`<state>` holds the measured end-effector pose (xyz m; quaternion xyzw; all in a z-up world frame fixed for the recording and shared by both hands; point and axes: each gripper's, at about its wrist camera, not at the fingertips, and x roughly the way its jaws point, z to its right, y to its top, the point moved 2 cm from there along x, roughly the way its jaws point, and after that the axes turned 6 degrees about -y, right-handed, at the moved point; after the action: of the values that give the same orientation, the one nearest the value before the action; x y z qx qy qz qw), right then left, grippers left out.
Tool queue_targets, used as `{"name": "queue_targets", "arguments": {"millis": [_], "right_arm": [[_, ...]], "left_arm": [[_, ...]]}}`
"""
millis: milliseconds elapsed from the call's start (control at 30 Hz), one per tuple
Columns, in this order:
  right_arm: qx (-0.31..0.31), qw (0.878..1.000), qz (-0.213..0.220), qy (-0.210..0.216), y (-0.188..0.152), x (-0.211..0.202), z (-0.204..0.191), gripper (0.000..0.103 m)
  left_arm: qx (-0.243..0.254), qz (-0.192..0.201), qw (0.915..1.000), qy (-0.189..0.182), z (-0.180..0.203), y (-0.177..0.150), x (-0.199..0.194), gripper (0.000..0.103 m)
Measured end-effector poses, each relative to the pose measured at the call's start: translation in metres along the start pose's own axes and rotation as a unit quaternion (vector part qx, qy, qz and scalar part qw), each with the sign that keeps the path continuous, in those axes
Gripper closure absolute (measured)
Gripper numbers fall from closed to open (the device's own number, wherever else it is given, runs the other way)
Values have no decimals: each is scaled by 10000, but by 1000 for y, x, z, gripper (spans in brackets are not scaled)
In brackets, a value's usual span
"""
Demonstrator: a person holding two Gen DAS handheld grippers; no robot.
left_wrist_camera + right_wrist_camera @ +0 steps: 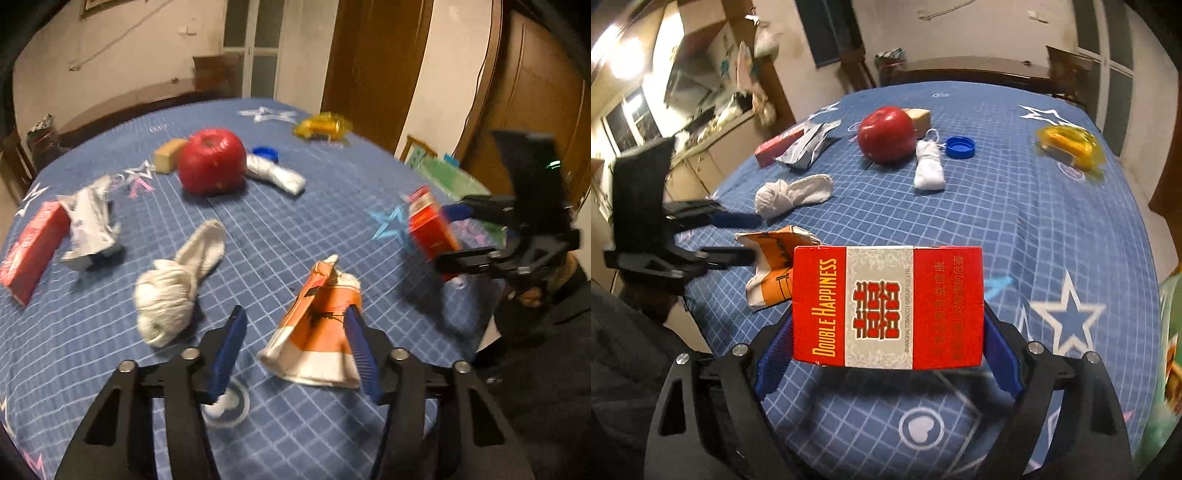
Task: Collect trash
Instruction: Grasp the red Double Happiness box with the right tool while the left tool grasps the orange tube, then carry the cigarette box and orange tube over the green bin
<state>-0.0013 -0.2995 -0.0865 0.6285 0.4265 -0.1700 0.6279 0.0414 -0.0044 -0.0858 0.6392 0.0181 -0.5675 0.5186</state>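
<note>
My right gripper (886, 325) is shut on a red Double Happiness cigarette box (886, 306) and holds it above the blue checked tablecloth (1052, 221); the box also shows in the left wrist view (430, 225). My left gripper (295, 332) is open, its fingers either side of a crushed orange and white paper cup (319, 325) that lies on the cloth. The cup also shows in the right wrist view (768, 266), with the left gripper (750, 238) around it.
On the cloth lie a balled white sock (173, 288), crumpled silver wrapper (92, 225), long red box (33, 247), red apple (212, 160), sponge (168, 155), rolled white cloth (277, 175), blue bottle cap (959, 147) and yellow wrapper (321, 127). A green bag (447, 177) sits at the right edge.
</note>
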Motion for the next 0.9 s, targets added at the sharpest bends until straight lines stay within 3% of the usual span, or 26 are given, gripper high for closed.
{"name": "queue_targets", "arguments": {"millis": [100,167,333,533,900], "right_arm": [[80,9999,88,92,-1,-2,-1,18],[104,9997,184,92,-2,-6,-1,18],[245,9987,445,-28,2,-14,3,18],[354,9951,838,-379,13,-29,7,18],[810,9794,1330,-1288,24,-68,43,18]], "left_arm": [[-72,-263,9996,110,-1,-1,17,75],[-21,-151,9999,40,2,-3,14,90],[-58,313,9994,95,12,7,-12,91],[-149,758,9955,551,23,40,-34,91],[-55,1047,9862,1282,73,118,-8,91]]}}
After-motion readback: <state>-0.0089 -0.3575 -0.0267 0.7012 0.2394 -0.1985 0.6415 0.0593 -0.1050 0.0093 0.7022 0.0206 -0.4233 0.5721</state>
